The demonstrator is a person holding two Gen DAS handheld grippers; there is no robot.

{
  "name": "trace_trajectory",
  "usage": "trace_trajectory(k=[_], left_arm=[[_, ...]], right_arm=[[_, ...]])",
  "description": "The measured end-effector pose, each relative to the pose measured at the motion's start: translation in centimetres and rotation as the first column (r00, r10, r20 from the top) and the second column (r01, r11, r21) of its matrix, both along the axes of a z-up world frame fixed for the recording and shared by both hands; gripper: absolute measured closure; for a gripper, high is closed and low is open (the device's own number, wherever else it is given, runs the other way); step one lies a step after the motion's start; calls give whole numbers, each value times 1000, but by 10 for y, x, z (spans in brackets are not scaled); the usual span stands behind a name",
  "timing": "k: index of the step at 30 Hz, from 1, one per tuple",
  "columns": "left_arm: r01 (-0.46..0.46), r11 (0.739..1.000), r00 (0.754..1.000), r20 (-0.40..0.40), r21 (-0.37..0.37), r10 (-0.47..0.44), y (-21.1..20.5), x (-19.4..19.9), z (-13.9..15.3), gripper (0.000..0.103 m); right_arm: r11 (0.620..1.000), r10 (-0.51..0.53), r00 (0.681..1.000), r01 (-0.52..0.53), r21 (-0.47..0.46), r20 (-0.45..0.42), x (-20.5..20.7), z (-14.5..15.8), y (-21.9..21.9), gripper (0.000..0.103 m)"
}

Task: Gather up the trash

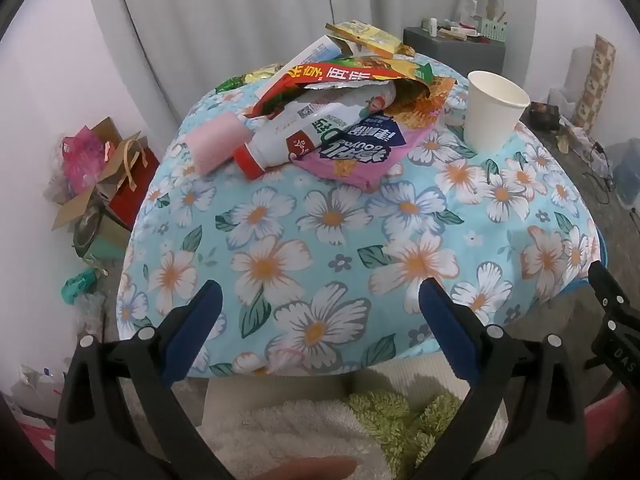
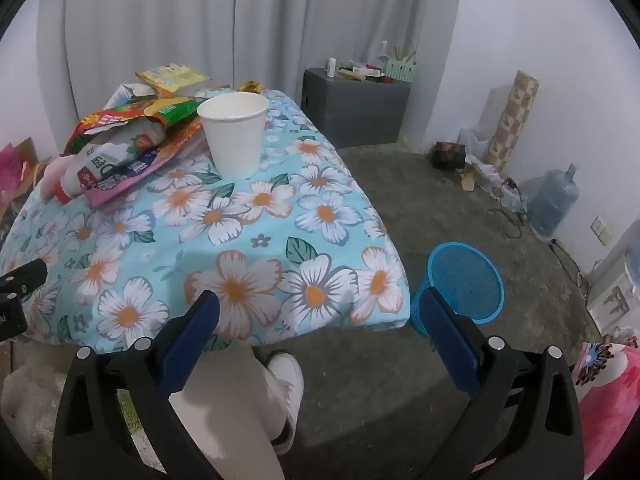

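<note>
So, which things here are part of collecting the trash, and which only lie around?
Part of the job:
- paper cup
- white bottle
- snack wrappers
- blue basket

Just lying about:
- floral tablecloth
- water jug
- grey cabinet
- gift bags

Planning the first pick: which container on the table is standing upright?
The white paper cup, upright and open-topped, apart from the pile. The red-capped white bottle lies on its side among the wrappers.
</note>
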State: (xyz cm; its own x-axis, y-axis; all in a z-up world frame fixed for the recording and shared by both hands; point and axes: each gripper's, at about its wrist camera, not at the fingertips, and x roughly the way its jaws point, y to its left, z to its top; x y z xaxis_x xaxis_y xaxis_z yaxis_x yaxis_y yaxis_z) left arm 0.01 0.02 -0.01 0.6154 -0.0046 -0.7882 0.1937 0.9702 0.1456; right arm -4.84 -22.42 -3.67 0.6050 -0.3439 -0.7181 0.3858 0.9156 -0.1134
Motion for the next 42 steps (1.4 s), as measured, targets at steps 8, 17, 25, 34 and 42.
trace_trajectory(k=[8,17,25,34,42], left_arm=[[8,1000,1000,0,-11,-8,-3,-1,0,9],[-1,1000,1000,-8,-29,0,3,3,2,9],[-2,1000,1000,-9,-27,1,2,4,2,9],[-3,1000,1000,-10,-25,3,3,3,1,9],[-2,1000,1000,-13,-26,2,4,3,1,9]], right_arm=[[1000,0,1000,0,-3,10,0,2,2,6],[1000,-4,1000,4,-8,16,0,6,2,6],[1000,-9,1000,9,5,12,-1,6,-2,6],[1000,-8,1000,8,3,15,-1,6,-3,6],[1000,-10,1000,10,6,17,-1,6,-4,6]])
